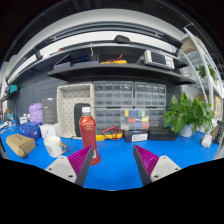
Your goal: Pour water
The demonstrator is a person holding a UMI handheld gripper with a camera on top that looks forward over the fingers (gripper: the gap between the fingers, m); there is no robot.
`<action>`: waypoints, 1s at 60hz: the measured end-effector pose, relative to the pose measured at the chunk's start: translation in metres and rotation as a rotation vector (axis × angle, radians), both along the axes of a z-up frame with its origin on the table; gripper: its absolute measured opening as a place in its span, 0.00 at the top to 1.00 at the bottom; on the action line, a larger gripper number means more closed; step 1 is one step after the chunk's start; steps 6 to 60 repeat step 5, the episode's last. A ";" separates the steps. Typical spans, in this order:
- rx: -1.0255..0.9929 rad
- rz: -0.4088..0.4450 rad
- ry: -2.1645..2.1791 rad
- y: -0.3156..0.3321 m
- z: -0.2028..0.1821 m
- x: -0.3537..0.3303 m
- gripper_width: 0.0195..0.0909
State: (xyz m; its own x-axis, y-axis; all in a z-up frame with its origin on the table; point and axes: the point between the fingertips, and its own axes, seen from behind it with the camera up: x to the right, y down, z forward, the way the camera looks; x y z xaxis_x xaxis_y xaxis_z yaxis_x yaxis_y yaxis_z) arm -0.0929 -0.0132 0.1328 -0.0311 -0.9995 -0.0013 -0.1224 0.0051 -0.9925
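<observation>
Open claw [117,163]; bottle [88,135] ahead, label seemingly unreadable.

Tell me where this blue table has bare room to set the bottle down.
The open gripper frames the widest bare patch of blue table, between its fingers and just ahead of them, right of the red bottle. More bare blue runs toward the potted plant. Left of the bottle it is crowded: a white cup, a cardboard box, a purple container.

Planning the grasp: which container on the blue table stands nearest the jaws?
The red bottle with the white cap, standing upright just ahead of the left pad; the white cup and purple jug sit farther off.
</observation>
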 end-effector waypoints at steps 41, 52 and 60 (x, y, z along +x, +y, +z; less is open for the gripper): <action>0.012 0.000 -0.007 0.001 0.003 -0.003 0.14; 0.012 0.000 -0.007 0.001 0.003 -0.003 0.14; 0.012 0.000 -0.007 0.001 0.003 -0.003 0.14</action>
